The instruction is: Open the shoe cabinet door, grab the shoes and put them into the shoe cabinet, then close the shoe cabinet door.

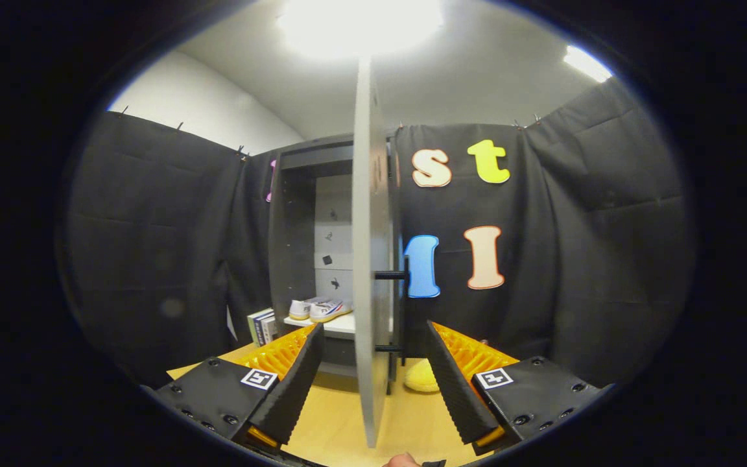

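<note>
The shoe cabinet (pixel 308 246) stands open, its door (pixel 370 259) swung out edge-on between the fingers of the gripper (pixel 373 383), whose jaws are spread wide on either side of the panel and pinch nothing. The pair of shoes (pixel 319 309) already sits on a shelf inside (beside some books (pixel 262 326)), so the opening and loading steps look done. Judging by this, only closing the door remains, and the door handle (pixel 394 275) sits just beyond the fingers.

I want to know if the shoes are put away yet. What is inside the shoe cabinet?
A pair of shoes sits on a shelf inside the cabinet. The open door, edge-on between the open gripper fingers, hides the rest.
</note>
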`<state>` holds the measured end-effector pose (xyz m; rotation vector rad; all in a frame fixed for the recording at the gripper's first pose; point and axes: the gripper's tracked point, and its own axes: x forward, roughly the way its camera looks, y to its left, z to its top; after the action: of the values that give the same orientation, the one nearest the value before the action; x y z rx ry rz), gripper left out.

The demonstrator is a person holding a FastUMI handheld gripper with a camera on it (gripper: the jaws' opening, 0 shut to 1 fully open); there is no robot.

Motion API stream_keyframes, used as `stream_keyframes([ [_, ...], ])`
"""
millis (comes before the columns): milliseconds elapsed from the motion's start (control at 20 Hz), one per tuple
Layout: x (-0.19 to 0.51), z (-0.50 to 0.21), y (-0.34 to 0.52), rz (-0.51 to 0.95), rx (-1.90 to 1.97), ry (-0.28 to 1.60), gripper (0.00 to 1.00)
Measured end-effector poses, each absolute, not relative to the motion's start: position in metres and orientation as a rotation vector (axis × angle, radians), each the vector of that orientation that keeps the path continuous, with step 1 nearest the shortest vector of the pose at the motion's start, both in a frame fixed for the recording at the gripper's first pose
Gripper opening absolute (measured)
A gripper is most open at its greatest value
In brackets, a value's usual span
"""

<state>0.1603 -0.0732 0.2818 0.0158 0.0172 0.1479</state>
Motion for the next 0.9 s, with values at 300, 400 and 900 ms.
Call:
stream_keyframes([
  [300, 0.198, 0.246, -0.138, -0.114, -0.012, 0.062, 0.95],
  [400, 0.205, 0.232, -0.135, -0.127, -0.034, 0.104, 0.95],
  [900, 0.212, 0.216, -0.106, -0.14, -0.041, 0.15, 0.94],
])
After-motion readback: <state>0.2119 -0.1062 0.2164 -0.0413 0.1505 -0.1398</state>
